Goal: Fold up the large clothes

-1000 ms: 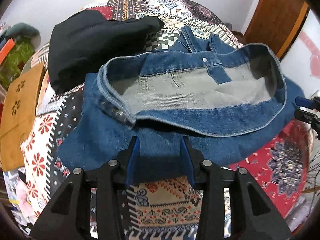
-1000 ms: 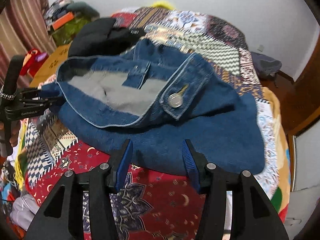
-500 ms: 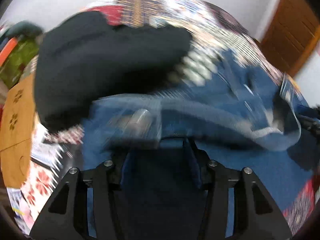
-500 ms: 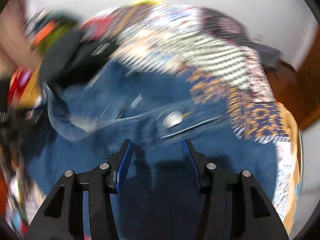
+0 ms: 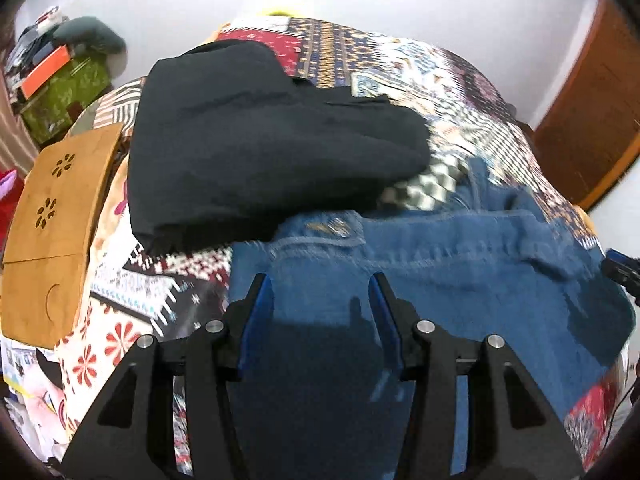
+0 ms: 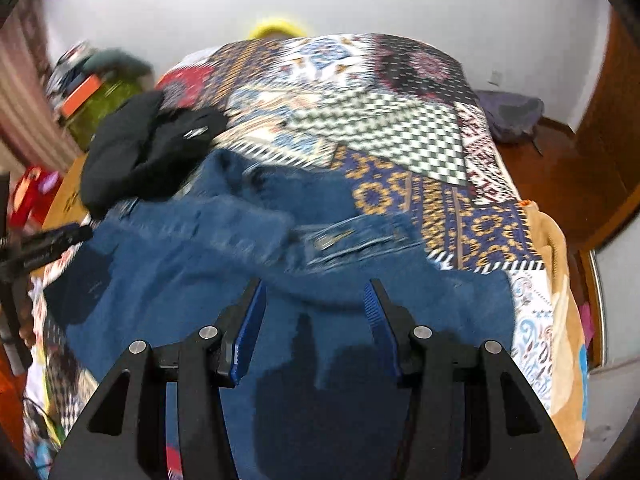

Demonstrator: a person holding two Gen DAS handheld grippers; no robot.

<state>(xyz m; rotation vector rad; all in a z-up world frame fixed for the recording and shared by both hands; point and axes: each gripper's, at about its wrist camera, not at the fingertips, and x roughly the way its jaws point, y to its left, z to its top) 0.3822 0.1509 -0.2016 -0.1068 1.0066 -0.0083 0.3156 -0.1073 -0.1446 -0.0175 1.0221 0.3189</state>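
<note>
The jeans (image 5: 460, 280) lie on the bed (image 5: 400, 68), spreading under and ahead of both tongs. The left tongs (image 5: 320, 300) and right tongs (image 6: 314, 304) both hang spread apart over the denim, pinching nothing. A black garment (image 5: 260, 148) sits beyond the left tongs, its near edge overlapping the jeans' waistband.

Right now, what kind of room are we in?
Most likely a bedroom: a bed under a patchwork bedspread holding blue jeans and a black garment, and a wooden door.
</note>
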